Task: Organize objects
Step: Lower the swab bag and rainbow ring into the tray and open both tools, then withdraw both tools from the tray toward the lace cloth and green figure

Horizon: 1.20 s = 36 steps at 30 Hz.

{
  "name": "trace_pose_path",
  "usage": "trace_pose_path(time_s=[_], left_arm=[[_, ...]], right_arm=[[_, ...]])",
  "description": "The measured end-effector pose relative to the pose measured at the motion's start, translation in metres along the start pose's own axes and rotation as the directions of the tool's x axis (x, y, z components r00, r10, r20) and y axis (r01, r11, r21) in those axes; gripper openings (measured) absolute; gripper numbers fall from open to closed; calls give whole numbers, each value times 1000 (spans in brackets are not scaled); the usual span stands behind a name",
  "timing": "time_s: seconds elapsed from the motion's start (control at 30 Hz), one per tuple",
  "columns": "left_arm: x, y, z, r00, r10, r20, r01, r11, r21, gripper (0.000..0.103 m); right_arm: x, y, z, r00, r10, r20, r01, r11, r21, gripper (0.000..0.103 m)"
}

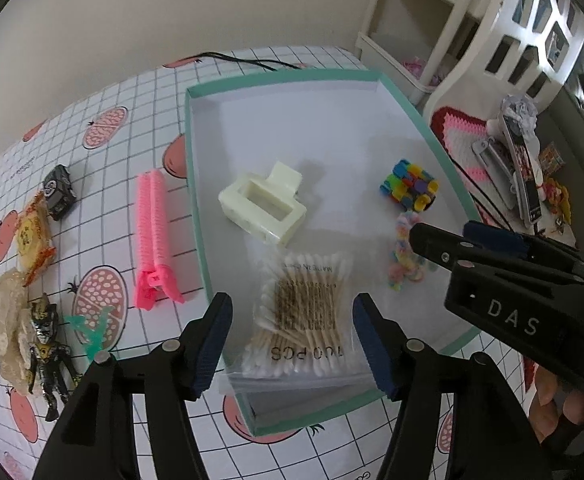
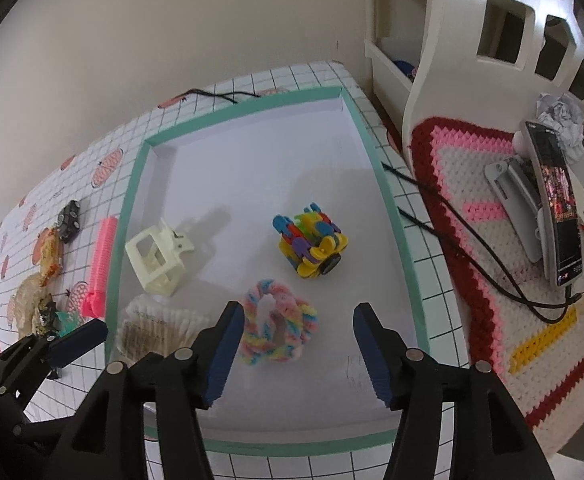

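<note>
A plain beige wall (image 2: 220, 20) stands behind the table (image 1: 104, 92). Right of the table are a white shelf (image 2: 392, 60) and a white chair (image 2: 512, 20) with a crocheted cushion (image 2: 472, 184).

I see the tray (image 1: 198, 168) on the bench (image 1: 104, 92), toward its right side. In the tray, the hair clip (image 1: 262, 204) lies left of the block toy (image 1: 408, 186); the bag of cotton swabs (image 1: 304, 316) sits at the near edge, before the clip, and the fuzzy ring (image 2: 278, 326) lies before the block toy. Left of the tray on the bench lies the hair roller (image 1: 154, 236), then farther left the toy car (image 1: 59, 191), the wrapped snack (image 1: 32, 236) and the figure (image 1: 48, 352). Right of the bench, a phone (image 2: 558, 204) rests on a mat (image 2: 472, 184).
</note>
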<state>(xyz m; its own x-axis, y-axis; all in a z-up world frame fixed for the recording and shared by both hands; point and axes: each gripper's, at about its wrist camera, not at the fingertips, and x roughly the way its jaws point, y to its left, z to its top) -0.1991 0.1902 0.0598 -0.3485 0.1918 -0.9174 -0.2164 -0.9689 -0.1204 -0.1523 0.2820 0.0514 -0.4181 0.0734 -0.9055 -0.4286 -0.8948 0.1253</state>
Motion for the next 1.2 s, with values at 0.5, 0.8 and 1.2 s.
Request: trace_pose_path(time_s=[0.5, 0.8, 1.2], left_arm=[[-10, 6, 1, 997, 45, 67, -44, 999, -5, 100], [-11, 12, 2, 993, 84, 83, -83, 996, -19, 103], [-17, 19, 1, 991, 103, 90, -100, 994, -31, 103]], right_arm=[[-5, -7, 1, 1000, -3, 31, 2, 999, 33, 75], [-4, -5, 2, 999, 11, 42, -12, 999, 30, 96], [-7, -1, 3, 998, 21, 61, -24, 999, 40, 103]])
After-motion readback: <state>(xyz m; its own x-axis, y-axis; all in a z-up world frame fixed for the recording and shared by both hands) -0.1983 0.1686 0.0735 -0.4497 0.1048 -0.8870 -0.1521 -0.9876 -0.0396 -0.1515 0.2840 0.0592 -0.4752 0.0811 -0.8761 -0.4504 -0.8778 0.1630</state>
